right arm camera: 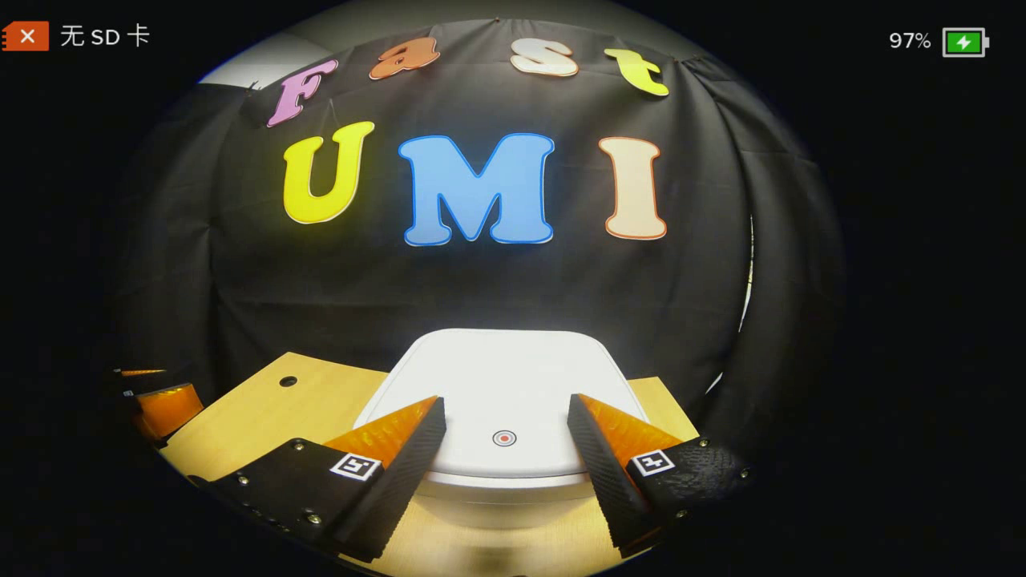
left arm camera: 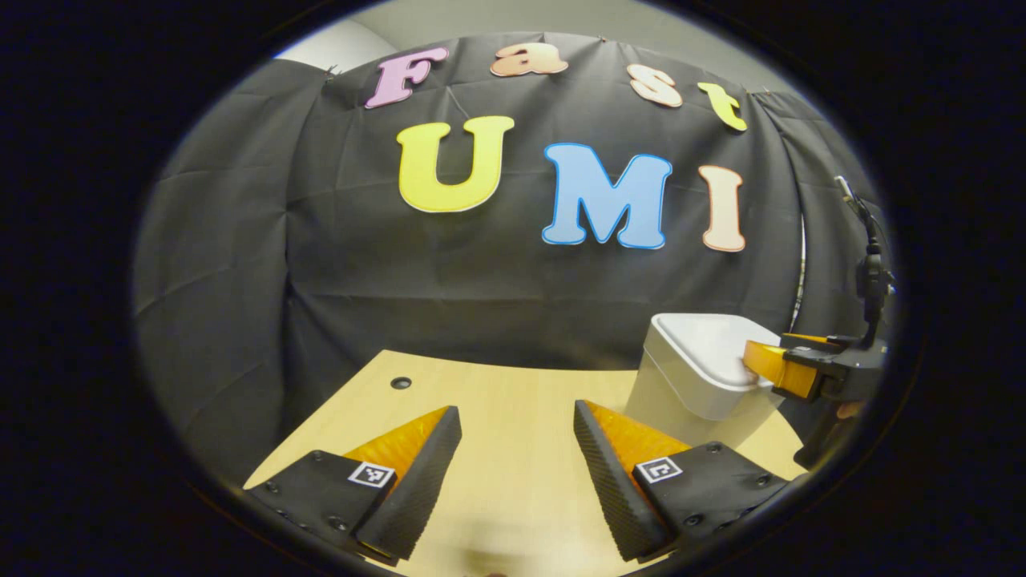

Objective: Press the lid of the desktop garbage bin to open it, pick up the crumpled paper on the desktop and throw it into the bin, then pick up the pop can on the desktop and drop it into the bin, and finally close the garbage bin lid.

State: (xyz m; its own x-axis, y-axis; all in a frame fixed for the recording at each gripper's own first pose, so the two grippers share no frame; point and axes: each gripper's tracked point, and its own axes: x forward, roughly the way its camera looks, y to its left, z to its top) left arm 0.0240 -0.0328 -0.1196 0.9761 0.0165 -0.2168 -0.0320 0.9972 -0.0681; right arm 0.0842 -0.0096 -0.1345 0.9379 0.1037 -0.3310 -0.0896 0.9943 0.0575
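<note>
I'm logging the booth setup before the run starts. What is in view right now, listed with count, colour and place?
Bin: one, white, lid shut, at the table's far right in the left gripper view; right in front of the right claw in the right gripper view.
Lid button: one, red ring, on the lid near its front edge.
Table: one, light wood, under everything.
Table hole: one, dark, round, near the far left edge.
Wall cloth: one, black, behind the table.
Left claw: one, open, above the bare table.
Right claw: one, open, fingers either side of the lid button, over the bin's front edge.
</note>
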